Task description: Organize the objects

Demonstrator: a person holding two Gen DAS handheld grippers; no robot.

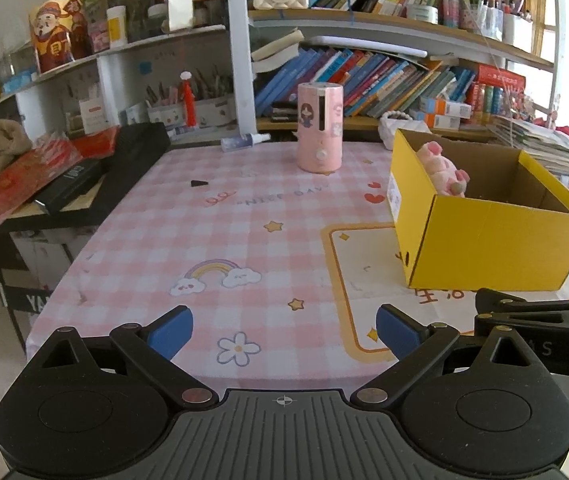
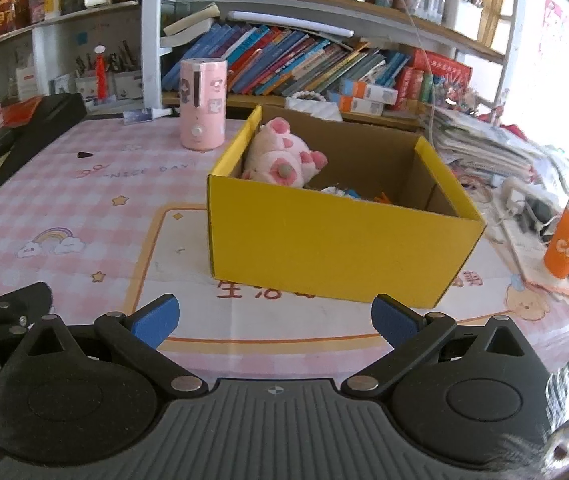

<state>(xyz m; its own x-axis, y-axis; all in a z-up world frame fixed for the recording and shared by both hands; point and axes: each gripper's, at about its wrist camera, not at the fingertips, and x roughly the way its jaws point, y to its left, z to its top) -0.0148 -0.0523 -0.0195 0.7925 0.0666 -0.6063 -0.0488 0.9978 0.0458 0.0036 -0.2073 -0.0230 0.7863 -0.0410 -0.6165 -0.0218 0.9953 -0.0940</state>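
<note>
1. While both claws hang back at the tabletop's (image 1: 132,248) near edge, the left claw (image 1: 284,332) and right claw (image 2: 275,322) are spread wide, pinching nothing.
2. Ahead of the right claw sits the yellow box (image 2: 324,248), plush pig (image 2: 280,156) already inside; seemingly late in the job; a pink canister (image 1: 320,128) stands far ahead of the left claw.
3. Small items deep in the box are mostly hidden behind its front wall.

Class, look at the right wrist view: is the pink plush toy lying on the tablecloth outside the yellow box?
No, the pink plush toy sits inside the yellow box, against its far-left corner.
</note>
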